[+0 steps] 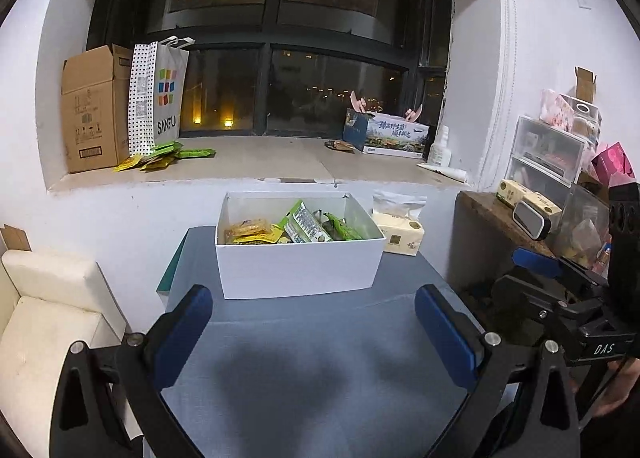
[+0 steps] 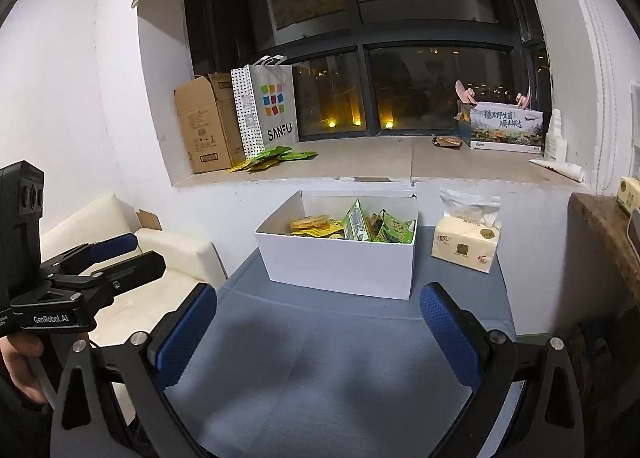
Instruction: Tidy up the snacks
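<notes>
Both the left gripper (image 1: 314, 332) and right gripper (image 2: 318, 328) are hovering spread and empty (between pickups, seemingly). Loose snack packets (image 1: 160, 156) are waiting on the windowsill (image 1: 272, 160), needing a reach past the white box (image 1: 296, 270).

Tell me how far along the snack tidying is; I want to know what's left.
Partly done: the white box on the table already holds yellow and green snack packets. Nothing is in hand: the left gripper and right gripper are both open and empty above the blue tablecloth. Left: loose packets on the windowsill by the SANFU bag, plus a brown one.
</notes>
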